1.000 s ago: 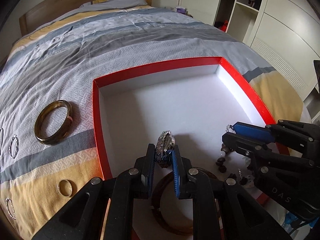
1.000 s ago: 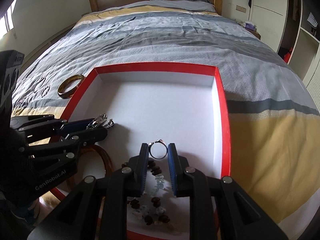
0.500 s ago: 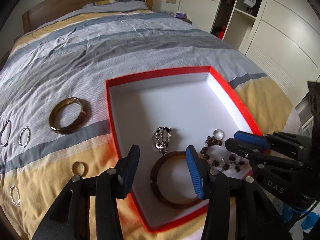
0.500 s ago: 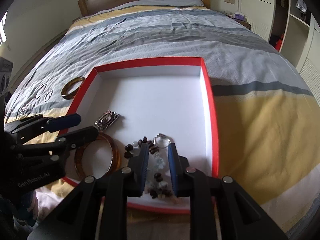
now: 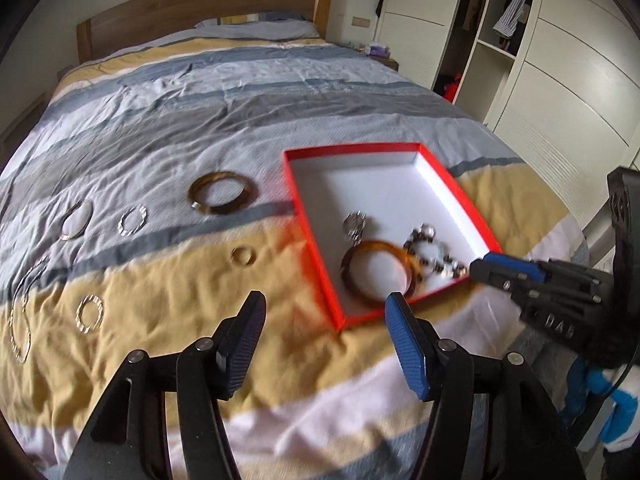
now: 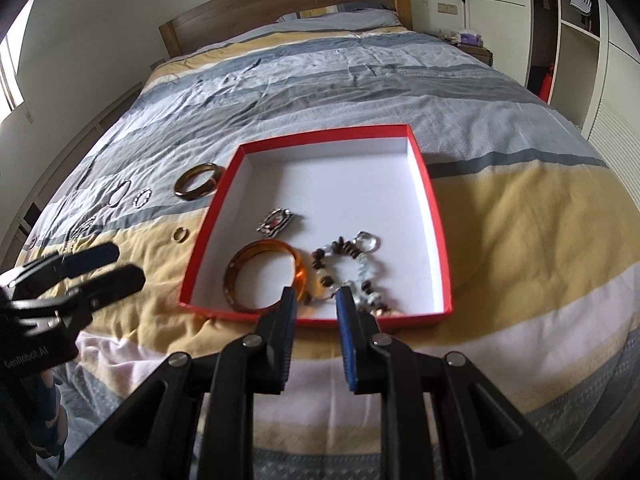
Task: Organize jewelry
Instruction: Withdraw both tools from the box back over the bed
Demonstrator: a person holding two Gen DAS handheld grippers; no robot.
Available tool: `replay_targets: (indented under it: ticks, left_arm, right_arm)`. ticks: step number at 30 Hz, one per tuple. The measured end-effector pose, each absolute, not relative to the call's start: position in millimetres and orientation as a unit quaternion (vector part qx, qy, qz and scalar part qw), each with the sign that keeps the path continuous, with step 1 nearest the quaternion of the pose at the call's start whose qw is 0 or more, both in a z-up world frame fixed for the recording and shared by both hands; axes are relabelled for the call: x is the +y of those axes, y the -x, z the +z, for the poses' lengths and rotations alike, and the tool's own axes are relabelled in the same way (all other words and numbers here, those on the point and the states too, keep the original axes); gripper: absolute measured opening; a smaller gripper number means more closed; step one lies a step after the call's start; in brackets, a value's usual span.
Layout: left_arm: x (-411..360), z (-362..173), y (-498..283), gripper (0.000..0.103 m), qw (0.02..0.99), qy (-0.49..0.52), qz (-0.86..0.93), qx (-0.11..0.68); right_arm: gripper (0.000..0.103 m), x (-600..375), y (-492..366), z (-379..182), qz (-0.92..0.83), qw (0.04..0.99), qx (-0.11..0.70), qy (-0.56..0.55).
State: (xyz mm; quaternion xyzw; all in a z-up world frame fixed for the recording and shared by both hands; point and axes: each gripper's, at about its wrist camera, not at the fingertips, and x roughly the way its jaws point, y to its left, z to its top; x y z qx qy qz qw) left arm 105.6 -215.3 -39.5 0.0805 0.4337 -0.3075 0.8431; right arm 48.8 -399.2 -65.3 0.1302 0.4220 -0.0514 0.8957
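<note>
The left gripper (image 5: pixel 324 316) is tilted downward, its jaws opening — nothing is seen between the fingers (image 5: pixel 404 344). The right gripper (image 6: pixel 316 300) is likewise angled down, its fingers (image 6: pixel 346 312) set narrowly apart with nothing gripped between them. Both are held side by side, apart.

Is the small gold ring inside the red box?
No, the gold ring lies on the bedspread, left of the red box.

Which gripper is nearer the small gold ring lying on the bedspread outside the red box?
Left. The left gripper, jaws opening and empty, hangs just short of the gold ring; the right gripper sits over the red box, beyond it.
</note>
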Motion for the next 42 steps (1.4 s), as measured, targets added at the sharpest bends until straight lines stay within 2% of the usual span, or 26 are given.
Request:
replay_targets:
  ticks: [2, 11, 23, 31, 42]
  left_arm:
    - [-197.8, -38.2, -96.5, 0.062, 0.845, -0.073, -0.303, 0.435]
    - [-130.6, -20.7, -71.2, 0.077, 0.866, -0.053, -0.272, 0.416]
    - [-10.8, -21.6, -68.2, 0.077, 0.888, 0.050, -0.202, 0.411]
    - [79.2, -19.0, -65.0, 0.077, 0.907, 0.142, -0.125, 0.377]
    - [146.4, -31.2, -60.6, 0.078, 0.893, 0.207, -0.092, 0.390]
  right_arm:
    - [0.020, -392.9, -41.4, -61.4, -0.049, 0.897, 0.419, -0.134]
    - [0.020, -352.1, -24.8, -50.5, -0.036, 0.900, 0.417, -0.124]
    - [0.020, -286.7, -28.2, -29.8, -0.001, 0.904, 0.420, -0.078]
    - [0.020, -260.3, -26.4, -16.0, 0.008, 0.907, 0.416, -0.067]
    - [0.020, -233.1, -23.1, -6.2, 0.025, 0.909, 0.414, -0.043]
